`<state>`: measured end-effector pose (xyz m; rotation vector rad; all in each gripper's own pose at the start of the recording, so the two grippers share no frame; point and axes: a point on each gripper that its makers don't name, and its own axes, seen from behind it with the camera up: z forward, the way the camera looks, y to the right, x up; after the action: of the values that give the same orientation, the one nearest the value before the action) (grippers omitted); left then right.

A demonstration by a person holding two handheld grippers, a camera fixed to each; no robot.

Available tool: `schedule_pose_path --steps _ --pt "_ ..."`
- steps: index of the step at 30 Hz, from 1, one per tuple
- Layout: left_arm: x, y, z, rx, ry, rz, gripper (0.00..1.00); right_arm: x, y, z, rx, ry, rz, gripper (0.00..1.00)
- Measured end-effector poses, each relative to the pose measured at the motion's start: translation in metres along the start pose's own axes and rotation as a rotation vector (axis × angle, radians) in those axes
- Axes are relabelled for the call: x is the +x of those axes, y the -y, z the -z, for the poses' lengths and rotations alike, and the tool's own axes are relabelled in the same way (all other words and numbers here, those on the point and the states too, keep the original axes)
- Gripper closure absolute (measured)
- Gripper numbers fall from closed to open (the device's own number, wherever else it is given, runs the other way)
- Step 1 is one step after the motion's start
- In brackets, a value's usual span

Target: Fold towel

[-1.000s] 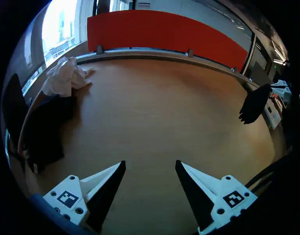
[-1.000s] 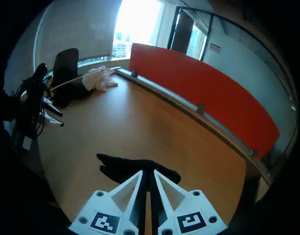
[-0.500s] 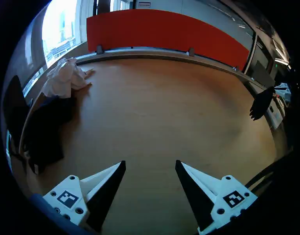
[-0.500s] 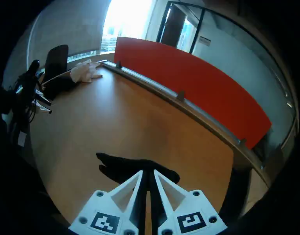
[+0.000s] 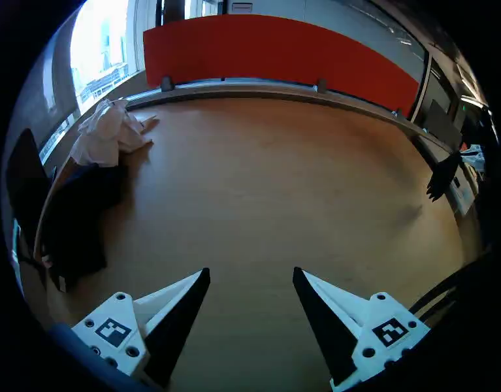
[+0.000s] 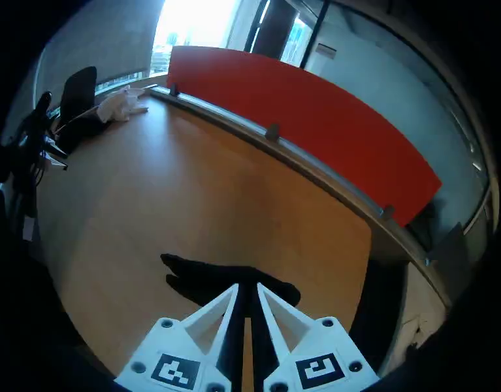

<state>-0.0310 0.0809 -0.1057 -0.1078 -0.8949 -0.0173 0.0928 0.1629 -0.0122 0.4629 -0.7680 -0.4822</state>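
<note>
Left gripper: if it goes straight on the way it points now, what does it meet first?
Probably the bare wooden table; the left gripper seems tilted toward it. The white cloth lies off-line.

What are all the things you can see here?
table: one, light brown wood, beneath both grippers
partition: one, red, along the table's far edge
white cloth: one, crumpled, on the table's far left corner
dark bundle: one, black, at the table's left edge, near the white cloth
chair: one, black, beyond the table near the window
window: bright, behind the partition's left end
towel: one, black, hanging from the right gripper above the table
left gripper: one, white and black, open over bare table
right gripper: one, white and black, closed on the towel
</note>
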Motion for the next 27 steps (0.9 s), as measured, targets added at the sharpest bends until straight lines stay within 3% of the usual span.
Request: schedule_pose_path --steps 11,27 --pt "0.001 -0.003 0.0 0.015 0.005 -0.001 0.06 -0.017 -0.029 -0.009 -0.017 0.029 -0.014 0.96" --pt "0.0 -0.01 -0.002 0.014 0.01 -0.005 0.06 -0.02 -0.029 -0.017 -0.008 0.04 0.004 0.96"
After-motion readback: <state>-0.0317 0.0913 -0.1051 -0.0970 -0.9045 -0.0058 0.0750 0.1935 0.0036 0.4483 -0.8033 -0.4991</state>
